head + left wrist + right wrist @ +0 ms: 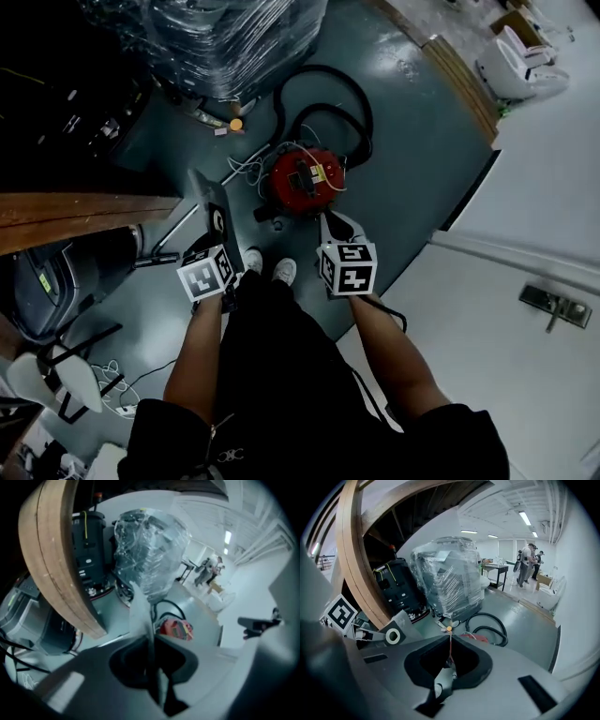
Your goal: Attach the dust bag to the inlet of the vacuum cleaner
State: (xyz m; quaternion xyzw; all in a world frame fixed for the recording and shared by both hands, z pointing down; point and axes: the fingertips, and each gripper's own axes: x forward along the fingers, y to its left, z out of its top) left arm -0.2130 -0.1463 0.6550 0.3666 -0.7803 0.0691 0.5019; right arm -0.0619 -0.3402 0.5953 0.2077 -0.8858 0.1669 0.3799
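Pinches bag (139, 609) in left gripper (151, 639), jaws tight on it, sheet on edge, long side aimed ahead. Holds right gripper (450, 638) closed on nothing. Faces vacuum (302, 178) on floor (412, 159) ahead and below, slightly nearer the right; inlet not made out.

Bare floor (412, 178) lies open right of centre, beside the red vacuum cleaner (302, 180). Its black hose (323, 67) loops behind it, and loose cables (246, 169) trail at its left. The wooden tabletop (84, 217) blocks the left, a wrapped pallet (234, 37) the upper middle, and a white door (469, 300) the lower right.
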